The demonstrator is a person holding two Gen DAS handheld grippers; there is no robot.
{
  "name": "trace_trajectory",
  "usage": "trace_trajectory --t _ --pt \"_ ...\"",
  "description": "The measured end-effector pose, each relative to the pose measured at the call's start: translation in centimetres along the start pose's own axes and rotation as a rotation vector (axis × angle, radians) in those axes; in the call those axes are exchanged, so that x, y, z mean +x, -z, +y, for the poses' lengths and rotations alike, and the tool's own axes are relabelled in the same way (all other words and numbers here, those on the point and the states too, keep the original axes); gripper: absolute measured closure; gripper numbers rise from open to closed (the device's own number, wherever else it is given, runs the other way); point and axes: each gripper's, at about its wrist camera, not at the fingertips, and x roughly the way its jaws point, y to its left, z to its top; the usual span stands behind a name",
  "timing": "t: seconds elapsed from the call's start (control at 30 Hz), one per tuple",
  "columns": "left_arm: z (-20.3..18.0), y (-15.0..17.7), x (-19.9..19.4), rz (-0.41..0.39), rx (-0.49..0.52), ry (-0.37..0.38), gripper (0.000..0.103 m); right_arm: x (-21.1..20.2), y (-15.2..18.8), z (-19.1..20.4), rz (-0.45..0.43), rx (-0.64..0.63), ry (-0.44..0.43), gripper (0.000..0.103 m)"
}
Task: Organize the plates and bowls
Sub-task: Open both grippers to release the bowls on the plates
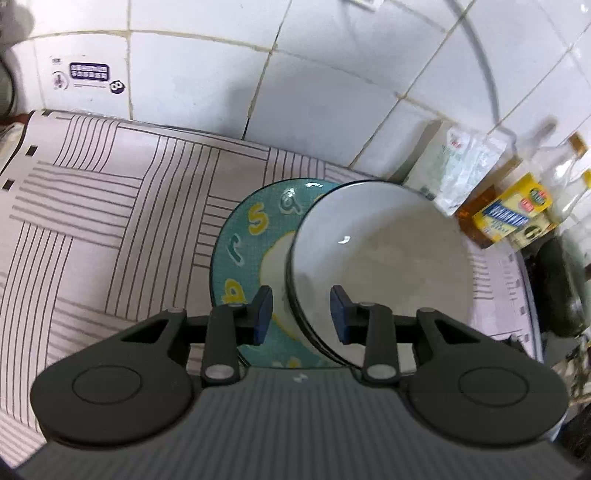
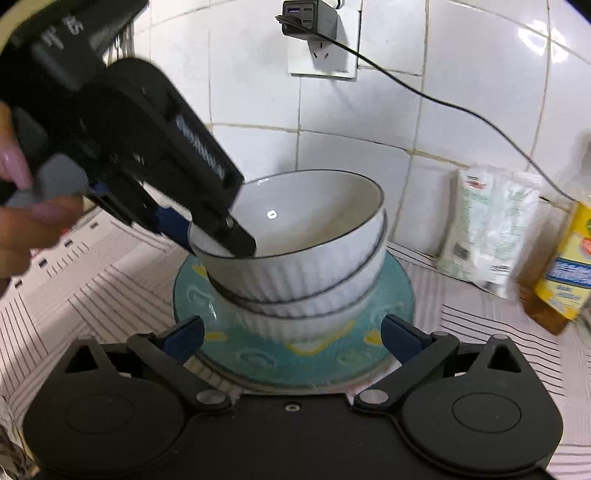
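Three ribbed white bowls with dark rims are nested on a teal letter-print plate (image 2: 391,295) on a striped cloth. The upper two, topped by the top bowl (image 2: 295,273), sit tilted and shifted left of the bottom bowl (image 2: 295,326). My left gripper (image 2: 218,240) comes in from the upper left, one finger inside the top bowl and its blue pad outside. In the left wrist view the left gripper (image 1: 302,315) stands narrow, with the doubled rim of the white bowls (image 1: 380,258) running between its pads, over the plate (image 1: 251,229). My right gripper (image 2: 291,326) is wide open in front of the stack, holding nothing.
A white packet (image 2: 491,236) and a yellow-labelled bottle (image 2: 569,266) stand right of the stack by the tiled wall. A charger in a wall socket (image 2: 317,33) trails a black cable to the right. The striped cloth (image 1: 92,221) stretches left. A person's hand (image 2: 22,221) holds the left gripper.
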Motion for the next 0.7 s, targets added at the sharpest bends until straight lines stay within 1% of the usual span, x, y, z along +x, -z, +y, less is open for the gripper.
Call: trace_trajectory --t 0.07,0.13,0.23,0.33,0.37,0.47,0.53,0.6,0.7 --pt "-0.5 0.3 -1.7 -0.022 0.000 0.015 0.064 -0.8 -0.4 0.5 0.027 -0.002 0.048 0.000" --pt "-0.9 0.7 -3.3 -0.029 -0.002 0.039 0.063 -2.0 -0.8 0.4 0.032 0.030 0.101 0.000" --pt "-1.7 1.5 -5.8 -0.048 0.018 0.007 0.062 -3.6 -1.1 0.2 0.020 0.090 0.170 0.000" --pt "-2.3 2.5 -8.3 -0.060 0.030 -0.004 0.061 -6.0 -1.6 -0.3 -0.042 0.127 0.178 0.001" --pt "-2.5 2.9 -9.2 -0.066 0.038 -0.013 0.060 -6.6 -2.0 -0.3 -0.047 0.141 0.177 0.001" --pt "-2.9 3.8 -11.6 -0.084 0.056 -0.036 0.056 -8.0 -2.7 -0.8 -0.004 0.167 0.143 0.001" --pt "-3.0 4.3 -13.0 -0.092 0.057 -0.039 0.056 -9.5 -2.9 -0.9 -0.007 0.177 0.190 0.001" --pt "-3.1 4.9 -14.4 -0.102 0.063 -0.034 0.055 -11.0 -3.0 -1.0 0.009 0.188 0.229 0.000" --pt "-3.3 5.8 -16.2 -0.104 0.074 -0.031 0.054 -12.4 -2.7 -1.3 0.024 0.229 0.227 0.000"
